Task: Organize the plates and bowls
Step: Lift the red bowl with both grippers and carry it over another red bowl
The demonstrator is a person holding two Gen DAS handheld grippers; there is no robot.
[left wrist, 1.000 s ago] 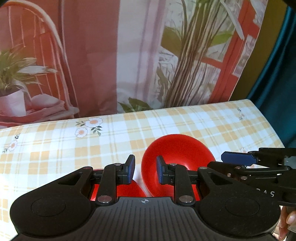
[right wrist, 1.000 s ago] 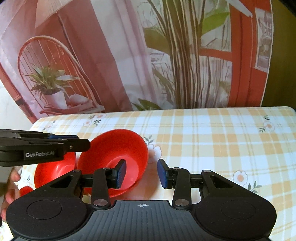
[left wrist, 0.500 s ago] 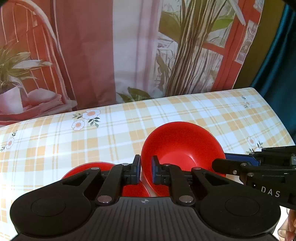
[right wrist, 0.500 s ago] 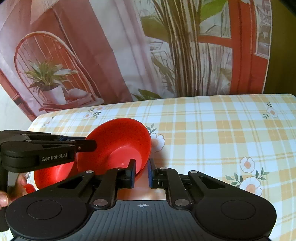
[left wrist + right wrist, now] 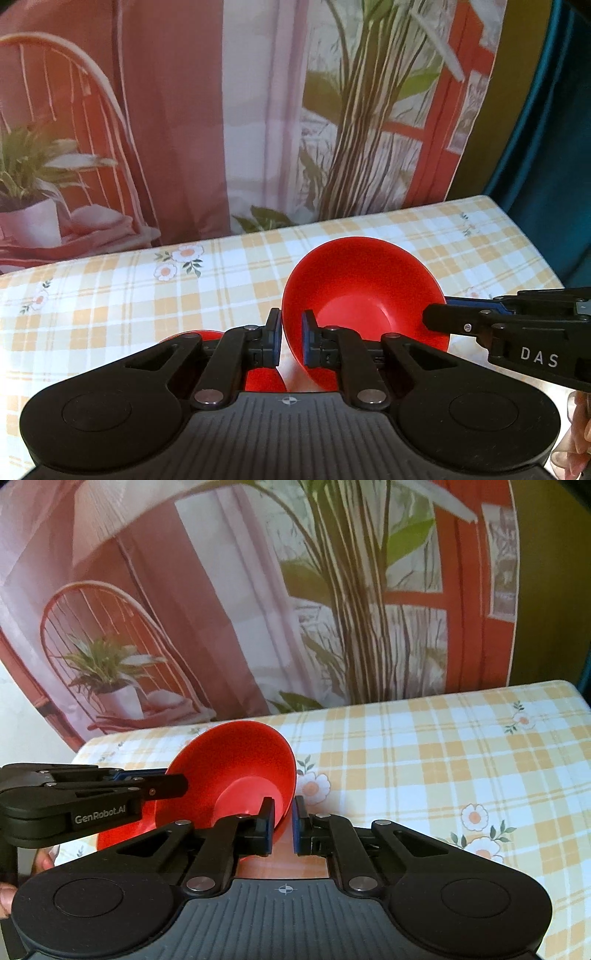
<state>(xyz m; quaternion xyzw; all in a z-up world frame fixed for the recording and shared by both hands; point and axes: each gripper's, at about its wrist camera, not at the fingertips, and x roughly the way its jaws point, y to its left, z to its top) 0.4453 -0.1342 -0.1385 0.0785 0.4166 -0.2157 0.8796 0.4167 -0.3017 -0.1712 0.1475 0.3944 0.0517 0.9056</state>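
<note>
A: Bowl (image 5: 365, 291), red, item one: where is it sitting, taking the checked tablecloth (image 5: 122, 306) as the reference?

B: It is hanging clear above the cloth, tipped up, mouth facing the cameras. Both tools are gripping it on opposite edges of the rim.

A: Left gripper (image 5: 290, 341), condition?

B: Its jaws are pinching the rim on one side, one pad inside the wall and one outside. The right gripper (image 5: 282, 823) is clamping the opposite rim in the same way.

A: Item two?

B: A second red dish (image 5: 258, 376) is lying on the cloth, below and beside the raised bowl, mostly hidden behind the left tool. Whether it is a plate or a bowl, I cannot tell.

A: Handling note for the step in hand?

B: My reading: the bowl is being carried over for stacking. Both wrists should be levelling it together, since a thin rim pinched this way may be prone to slipping or twisting. Centring it over the lower dish before lowering, then releasing both sides at once, looks the safest course.
</note>
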